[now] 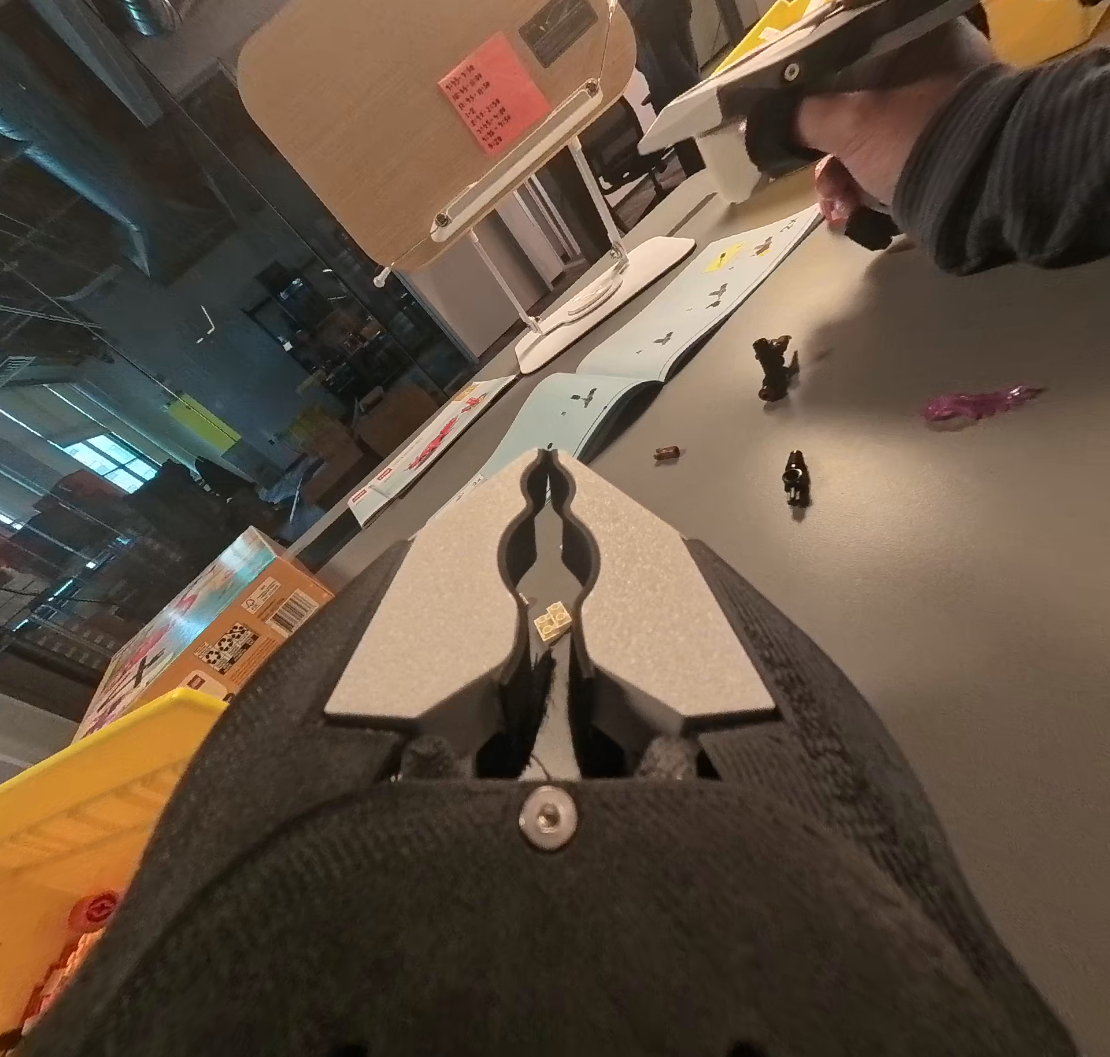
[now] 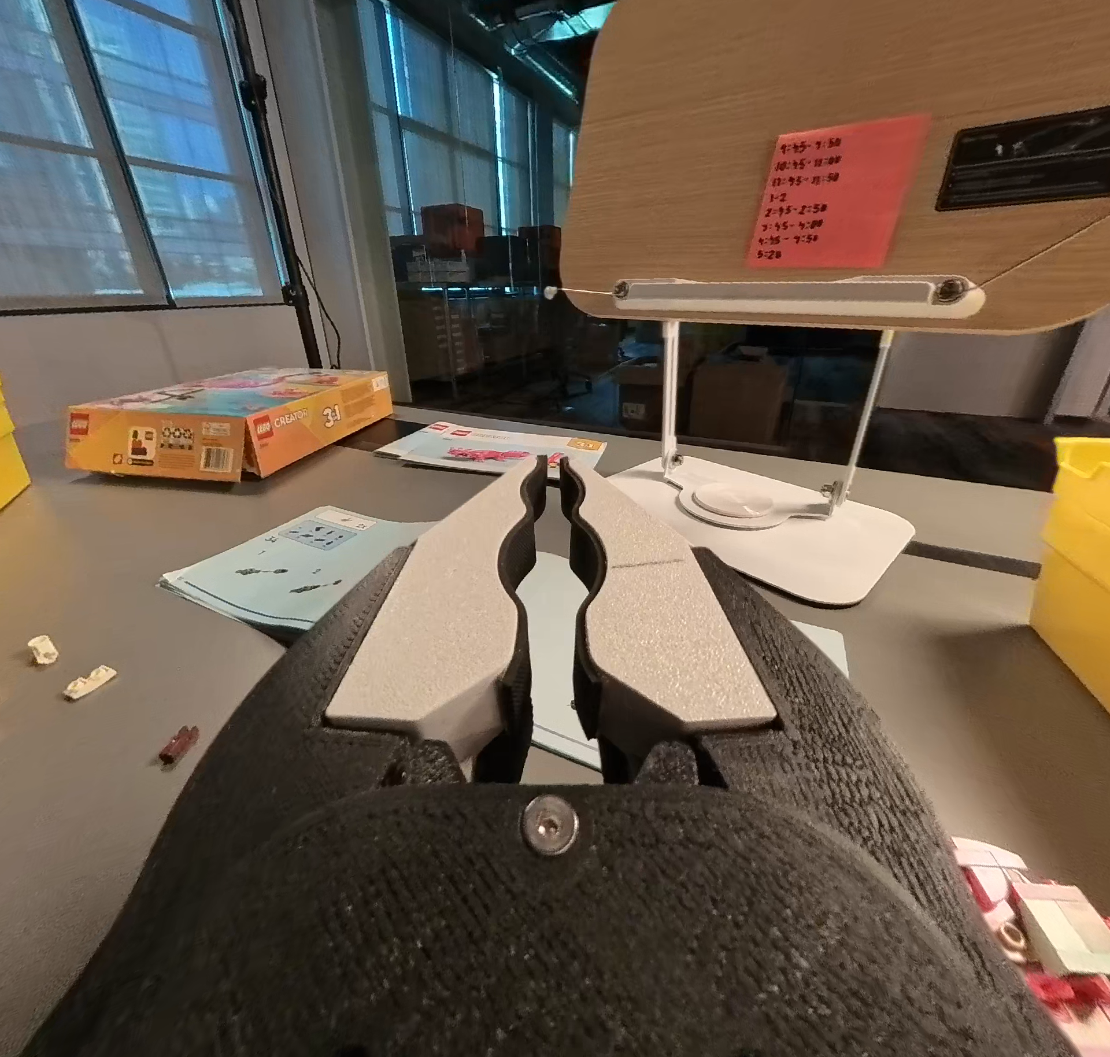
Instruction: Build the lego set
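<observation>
I'm starting wide. The matte grey table (image 2: 120,547) fills both views, smooth and bare between the clutter. At one o'clock from my right tool (image 2: 552,464) stands a book stand: a rounded wood-grain board (image 2: 751,97) on thin white struts over a flat white base (image 2: 841,553), with a pink note stuck on it. At ten o'clock lies a flat orange cardboard box (image 2: 228,427), one end flap open. Glossy yellow plastic bins (image 2: 1075,577) sit at three o'clock.

An open pale-blue booklet (image 2: 270,559) lies under the right tool, a closed one (image 2: 492,445) at twelve. That tool's wavy, rubber-lined fingers are a narrow slit apart, with nothing in them.

My left tool (image 1: 548,456) has its tips pressed together over the booklet's edge. A tan studded plate (image 1: 552,619) shows through the gap farther back; I can't tell whether it is gripped.

At two o'clock there's a knobbly dark clump (image 1: 775,367), a translucent magenta piece (image 1: 973,403), a shiny black peg (image 1: 796,478) and a brown stud (image 1: 668,453).
</observation>
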The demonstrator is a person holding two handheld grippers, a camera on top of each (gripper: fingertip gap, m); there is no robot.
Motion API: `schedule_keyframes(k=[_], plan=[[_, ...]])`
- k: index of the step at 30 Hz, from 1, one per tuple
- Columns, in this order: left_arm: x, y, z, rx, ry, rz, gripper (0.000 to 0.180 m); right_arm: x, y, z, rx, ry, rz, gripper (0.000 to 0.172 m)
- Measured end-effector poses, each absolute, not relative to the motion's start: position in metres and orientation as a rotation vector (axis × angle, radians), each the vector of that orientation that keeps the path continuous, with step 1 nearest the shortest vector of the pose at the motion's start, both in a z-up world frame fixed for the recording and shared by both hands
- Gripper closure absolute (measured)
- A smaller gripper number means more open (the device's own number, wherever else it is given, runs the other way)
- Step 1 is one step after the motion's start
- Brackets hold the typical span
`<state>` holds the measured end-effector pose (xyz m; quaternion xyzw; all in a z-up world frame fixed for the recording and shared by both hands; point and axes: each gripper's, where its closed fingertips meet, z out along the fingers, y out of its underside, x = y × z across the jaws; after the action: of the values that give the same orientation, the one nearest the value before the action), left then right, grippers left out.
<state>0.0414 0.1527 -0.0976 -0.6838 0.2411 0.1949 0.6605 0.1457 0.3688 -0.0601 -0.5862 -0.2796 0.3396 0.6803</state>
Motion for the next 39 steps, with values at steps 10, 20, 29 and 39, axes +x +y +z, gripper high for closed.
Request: schedule_keyframes(k=[10,20,29,39], plan=[[0.043,0.152,-0.094,-1.530,0.529,0.400,0.180,0.147,0.371,-0.061,-1.327,-0.613,0.780,0.170],[0.046,0.153,-0.096,-1.534,0.548,0.405,0.180,0.146,0.372,-0.065,-1.343,-0.626,0.748,0.171],[0.050,0.152,-0.094,-1.524,0.544,0.373,0.180,0.145,0.372,-0.066,-1.339,-0.639,0.735,0.171],[0.020,0.083,0.001,-1.684,0.436,0.104,0.159,0.148,0.374,-0.064,-1.337,-0.609,0.758,0.171]])
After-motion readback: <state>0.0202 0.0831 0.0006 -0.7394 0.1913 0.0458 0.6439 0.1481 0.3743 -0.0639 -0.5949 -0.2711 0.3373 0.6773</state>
